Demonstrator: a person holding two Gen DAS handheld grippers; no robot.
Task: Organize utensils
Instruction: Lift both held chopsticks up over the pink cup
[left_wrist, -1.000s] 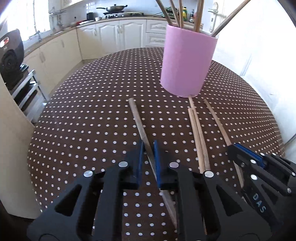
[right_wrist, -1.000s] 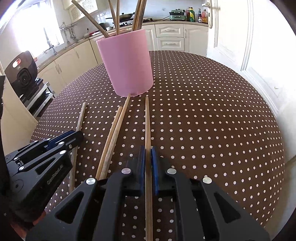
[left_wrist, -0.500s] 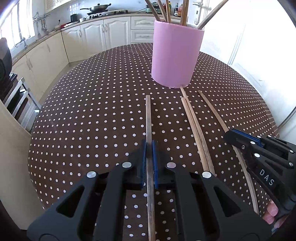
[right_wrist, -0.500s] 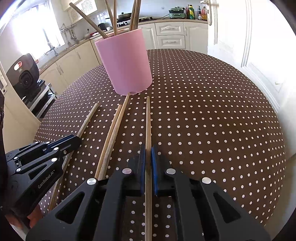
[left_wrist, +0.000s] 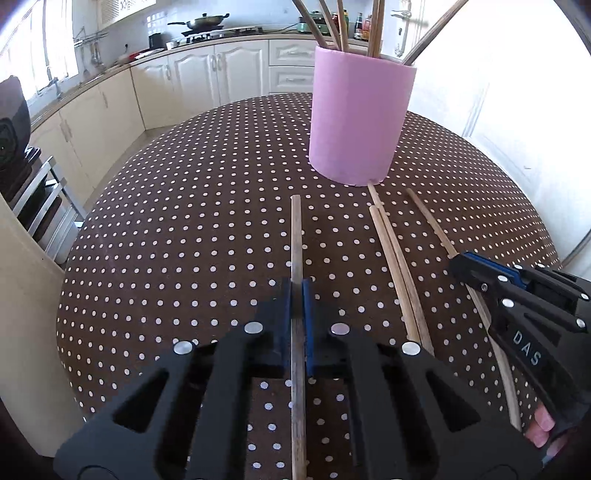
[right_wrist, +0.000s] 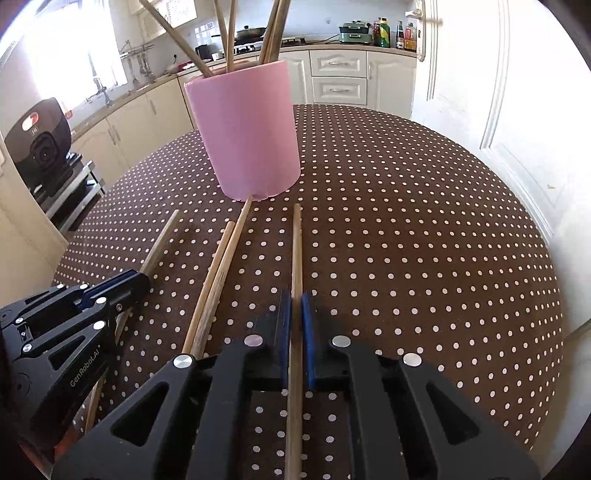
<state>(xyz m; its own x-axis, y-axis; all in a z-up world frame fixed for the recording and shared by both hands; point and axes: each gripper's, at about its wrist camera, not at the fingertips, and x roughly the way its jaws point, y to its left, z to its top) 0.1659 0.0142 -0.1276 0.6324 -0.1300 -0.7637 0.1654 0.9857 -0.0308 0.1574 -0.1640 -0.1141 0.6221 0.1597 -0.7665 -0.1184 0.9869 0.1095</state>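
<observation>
Chopsticks: four wooden ones lie on the polka-dot bench (left_wrist: 177, 236); more stand in the pink holder (left_wrist: 358, 118) at 12 o'clock.
Left gripper (left_wrist: 296, 295): jaws clenched on the leftmost chopstick (left_wrist: 296, 229).
Right gripper (right_wrist: 296, 306): jaws clenched on the rightmost chopstick (right_wrist: 296, 243).
Loose pair (right_wrist: 218, 273): lying side by side and touching, between the two held sticks, one tip at the holder's base.
Kitchen cabinets (left_wrist: 207, 81): behind the bench, around 11 o'clock.
</observation>
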